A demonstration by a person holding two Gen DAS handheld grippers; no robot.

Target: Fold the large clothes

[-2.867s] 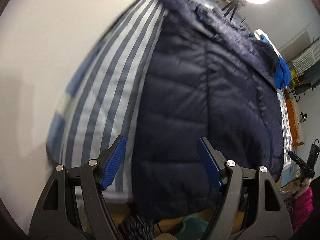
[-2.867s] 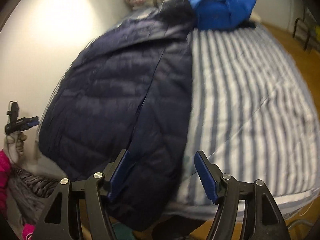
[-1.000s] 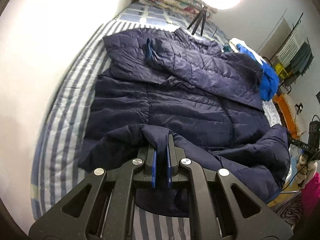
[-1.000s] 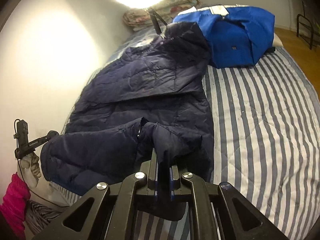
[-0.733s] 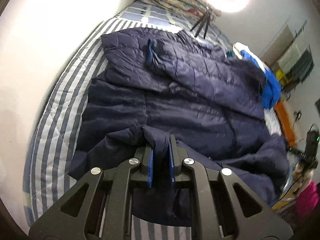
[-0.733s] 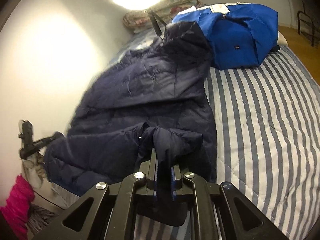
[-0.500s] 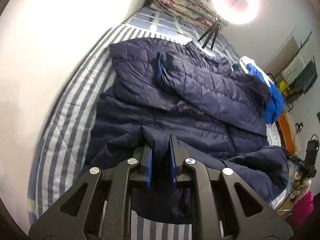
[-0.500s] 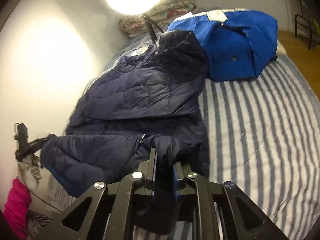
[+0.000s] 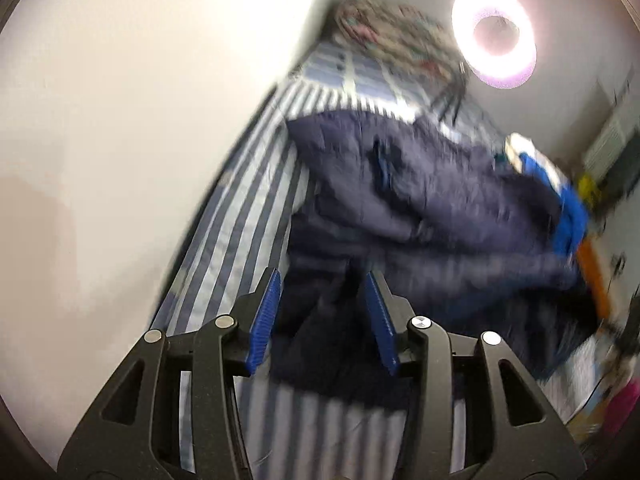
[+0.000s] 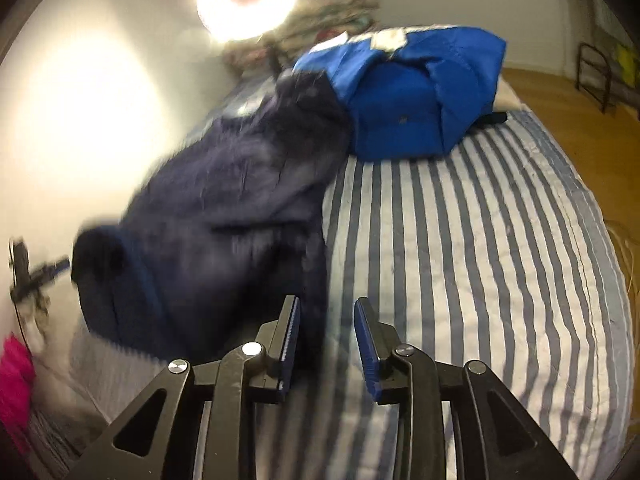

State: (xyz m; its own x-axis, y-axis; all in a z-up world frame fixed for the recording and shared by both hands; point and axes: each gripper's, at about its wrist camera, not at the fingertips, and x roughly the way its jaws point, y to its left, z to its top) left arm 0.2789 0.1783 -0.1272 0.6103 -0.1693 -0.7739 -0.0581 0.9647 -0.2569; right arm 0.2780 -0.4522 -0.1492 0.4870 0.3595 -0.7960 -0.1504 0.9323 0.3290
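Let go, both sides at once! Half a second earlier, clamped tight on the hem of the navy puffer jacket [image 9: 432, 208]; now spread wide, left gripper [image 9: 322, 320] and right gripper [image 10: 326, 338] alike, nothing pinched between the blue pads. Dropped, then, that lower edge, and left lying across the striped bedspread [image 10: 480, 248], bunched toward the wall side of the bed.

Heavy blur in both wrist views, so mid-swing rather than settled. From the left, dark fabric right in front of the open jaws, near but apart as far as could be told. From the right, the jacket's edge just beside the left-hand pad, bare stripes ahead of the other.

Seen further up the bed: a bright blue garment [image 10: 416, 92] heaped against the jacket's far end, a patterned quilt [image 9: 384, 36] rolled at the head, a ring light [image 9: 494, 36] glaring above.

Judged from how things lay: hem carried part-way up and released, one fold of the bottom started but lumpy, not flat. Sleeves and a tidy final fold probably still ahead. Hard to say through the smear whether the released edge landed square. Slippery, puffy stuff, likely to spring back unless pressed down.
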